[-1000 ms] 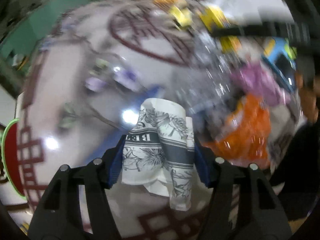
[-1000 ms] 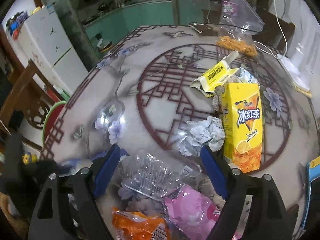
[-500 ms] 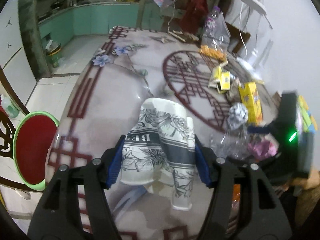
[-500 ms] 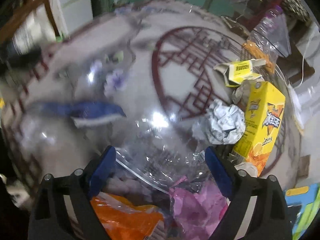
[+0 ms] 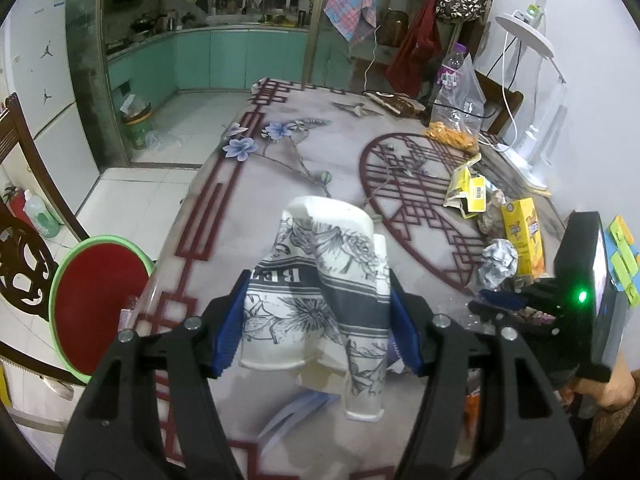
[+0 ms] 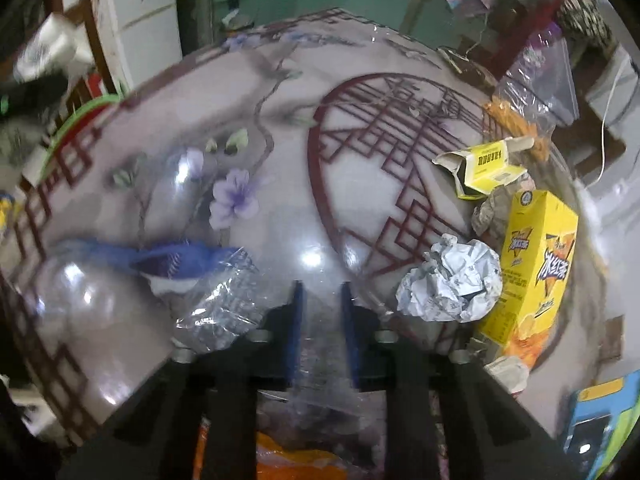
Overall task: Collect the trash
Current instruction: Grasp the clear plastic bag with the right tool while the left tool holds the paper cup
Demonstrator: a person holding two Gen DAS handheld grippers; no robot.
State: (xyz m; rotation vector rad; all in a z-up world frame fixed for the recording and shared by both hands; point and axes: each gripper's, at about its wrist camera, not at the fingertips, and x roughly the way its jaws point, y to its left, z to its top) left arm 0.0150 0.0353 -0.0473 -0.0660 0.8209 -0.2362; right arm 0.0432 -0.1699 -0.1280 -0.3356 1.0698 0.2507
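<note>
My left gripper [image 5: 318,320] is shut on a crushed paper cup [image 5: 320,280] printed with grey flowers, held above the table's near edge. My right gripper [image 6: 320,320] is shut on clear crinkled plastic wrap [image 6: 224,308] low over the table; it also shows at the right of the left wrist view [image 5: 504,304]. A crumpled paper ball [image 6: 452,280], a yellow drink carton [image 6: 536,264], a torn yellow box [image 6: 484,164] and a blue wrapper [image 6: 168,260] lie on the table.
The patterned table [image 5: 256,208] has an orange wrapper [image 6: 280,460] at its near edge. A bag of orange snacks with a bottle [image 5: 456,112] stands at the back. A red stool [image 5: 96,300] and a dark chair [image 5: 20,264] stand left of the table.
My right gripper has closed from wide open onto the clear plastic wrap. My left gripper, still holding the cup, has swung from the trash pile to face along the table.
</note>
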